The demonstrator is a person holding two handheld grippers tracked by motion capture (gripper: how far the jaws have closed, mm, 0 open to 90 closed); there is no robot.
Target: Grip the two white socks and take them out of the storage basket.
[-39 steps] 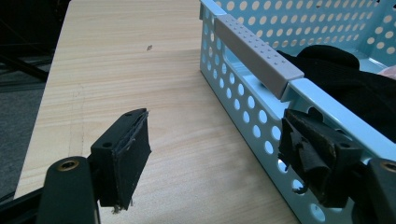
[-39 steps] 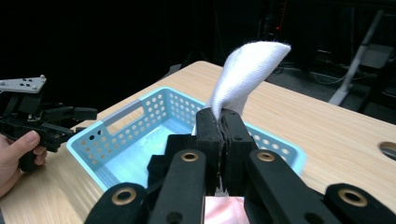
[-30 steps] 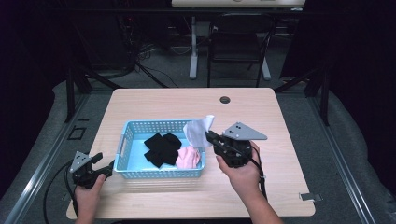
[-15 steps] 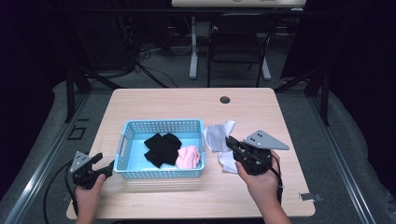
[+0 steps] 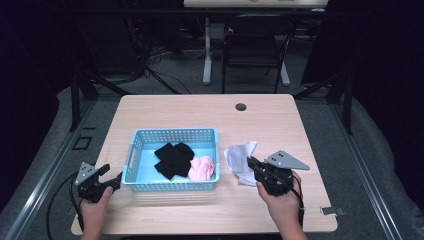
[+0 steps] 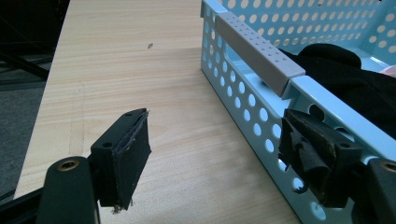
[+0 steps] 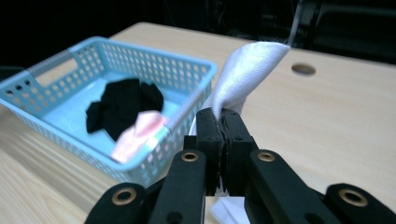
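Note:
A light blue basket (image 5: 135,145) sits left of the table's middle and holds a black cloth (image 5: 172,157) and a pink cloth (image 5: 203,167). To its right a white cloth (image 5: 240,156) lies on the wood, its near part pinched by my right gripper (image 5: 251,165), which is shut on it. In the right gripper view the white cloth (image 7: 247,70) rises from between the closed jaws of my right gripper (image 7: 223,122), with the basket (image 7: 196,70) beyond. My left gripper (image 5: 116,181) is open at the basket's left front corner; in the left gripper view the left gripper (image 6: 219,149) has one jaw against the basket's wall (image 6: 243,98).
A round cable hole (image 5: 241,107) lies in the table's far side. A chair (image 5: 255,45) and a desk leg stand behind the table. Bare wood stretches behind and in front of the basket.
My right gripper carried the white cloth from above the basket's right edge rightward and down onto the table. The left gripper stayed put.

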